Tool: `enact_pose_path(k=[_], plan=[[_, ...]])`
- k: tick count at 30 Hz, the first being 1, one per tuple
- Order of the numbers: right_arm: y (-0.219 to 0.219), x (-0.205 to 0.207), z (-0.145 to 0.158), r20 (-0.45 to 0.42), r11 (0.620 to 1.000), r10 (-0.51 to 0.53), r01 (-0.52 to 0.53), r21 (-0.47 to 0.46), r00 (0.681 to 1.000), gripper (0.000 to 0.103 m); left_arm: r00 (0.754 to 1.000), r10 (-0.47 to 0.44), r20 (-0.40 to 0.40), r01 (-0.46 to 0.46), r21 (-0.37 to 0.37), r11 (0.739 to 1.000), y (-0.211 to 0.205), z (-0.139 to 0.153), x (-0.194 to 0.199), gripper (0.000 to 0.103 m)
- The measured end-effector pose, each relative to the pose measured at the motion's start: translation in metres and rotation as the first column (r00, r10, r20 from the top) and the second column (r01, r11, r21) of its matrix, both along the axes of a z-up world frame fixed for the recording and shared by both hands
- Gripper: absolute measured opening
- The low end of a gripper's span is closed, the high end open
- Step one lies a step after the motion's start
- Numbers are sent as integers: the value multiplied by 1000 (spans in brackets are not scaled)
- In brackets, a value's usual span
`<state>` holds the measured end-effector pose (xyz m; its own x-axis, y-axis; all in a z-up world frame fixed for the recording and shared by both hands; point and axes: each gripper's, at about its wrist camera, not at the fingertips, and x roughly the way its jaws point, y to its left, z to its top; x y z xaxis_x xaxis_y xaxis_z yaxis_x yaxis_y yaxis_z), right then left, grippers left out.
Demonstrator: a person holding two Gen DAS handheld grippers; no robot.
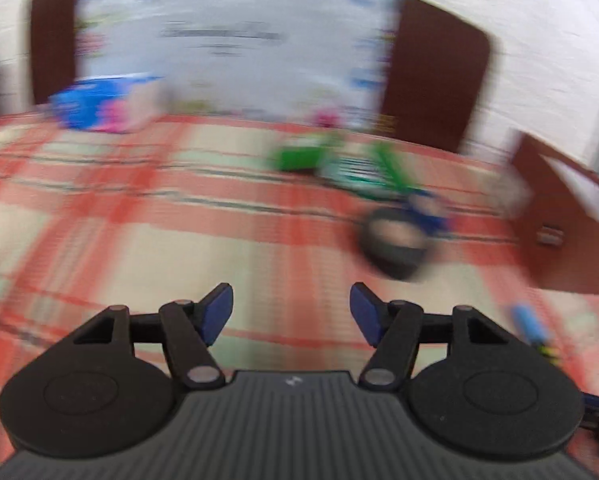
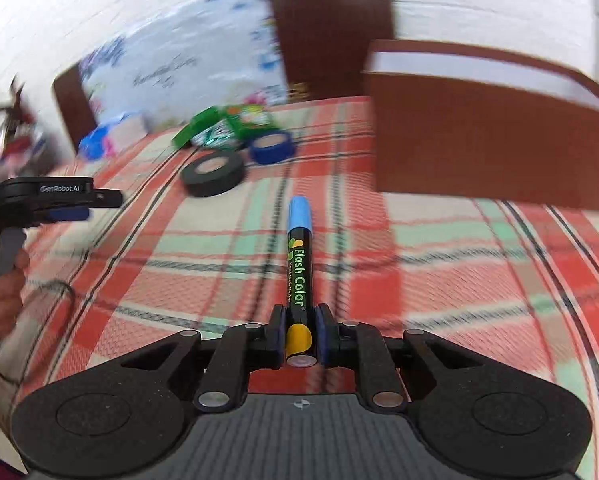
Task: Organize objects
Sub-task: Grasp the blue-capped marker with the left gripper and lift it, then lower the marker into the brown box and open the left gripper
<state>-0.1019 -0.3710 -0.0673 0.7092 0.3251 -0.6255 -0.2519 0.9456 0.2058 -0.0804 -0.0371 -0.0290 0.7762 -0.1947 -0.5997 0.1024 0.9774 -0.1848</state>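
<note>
Marker (image 2: 298, 264) in hand, most of the sorting not yet done.
The right hand-held gripper (image 2: 301, 334) is clamped on the blue-capped marker, carried above the plaid tabletop (image 2: 479, 280) near the brown box (image 2: 491, 136). The left hand-held gripper (image 1: 291, 312) hangs about half open and empty. Black tape roll (image 2: 213, 172), blue tape roll (image 2: 270, 147) and green packets (image 2: 223, 124) lie loose on the tabletop, apparently unsorted.

A plaid-covered table (image 2: 203, 264) carries a black tape roll (image 2: 213, 174), a blue tape roll (image 2: 271, 146), green packets (image 2: 227, 124) and a brown box (image 2: 491, 136)
</note>
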Motion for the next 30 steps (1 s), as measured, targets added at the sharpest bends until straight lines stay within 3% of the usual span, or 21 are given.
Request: enact_pose_path(k=[3, 7, 10, 13, 14, 16, 17, 19, 23, 27, 30], plan=[[-18, 3, -5, -37, 993, -27, 31, 114, 999, 15, 971, -207, -119, 191, -134, 972, -58, 1, 2, 66], [-41, 8, -17, -104, 949, -43, 73, 307, 994, 15, 883, -350, -312, 274, -260, 926, -116, -18, 19, 66], [-58, 11, -28, -151, 887, -38, 103, 451, 988, 15, 876, -367, -313, 312, -212, 926, -144, -16, 17, 66], [-69, 12, -35, -164, 840, -14, 101, 533, 986, 14, 860, -383, -336, 324, -221, 920, -161, -17, 20, 65], [-70, 12, -36, -161, 829, -3, 92, 552, 987, 14, 864, -376, -334, 327, -195, 925, -168, -18, 18, 62], [-75, 11, -36, -144, 805, 28, 63, 590, 989, 15, 875, -358, -327, 328, -145, 934, -175, -18, 18, 32], [-75, 12, -34, -138, 797, 39, 52, 601, 990, 16, 873, -354, -336, 316, -163, 935, -174, -17, 20, 27], [-75, 13, -26, -104, 810, 57, 15, 586, 993, 16, 877, -342, -337, 285, -207, 936, -169, -8, 26, 25], [-74, 21, 9, 21, 826, 55, -57, 561, 998, 16, 892, -386, -234, 332, -242, 912, -173, 38, 29, 18], [-77, 48, 44, 135, 846, -9, -65, 529, 991, 16, 904, -413, -112, 386, -202, 900, -195, 83, 49, 18], [-79, 74, 63, 174, 878, -57, -34, 478, 983, 16, 906, -412, -93, 387, -212, 898, -213, 97, 78, 18]])
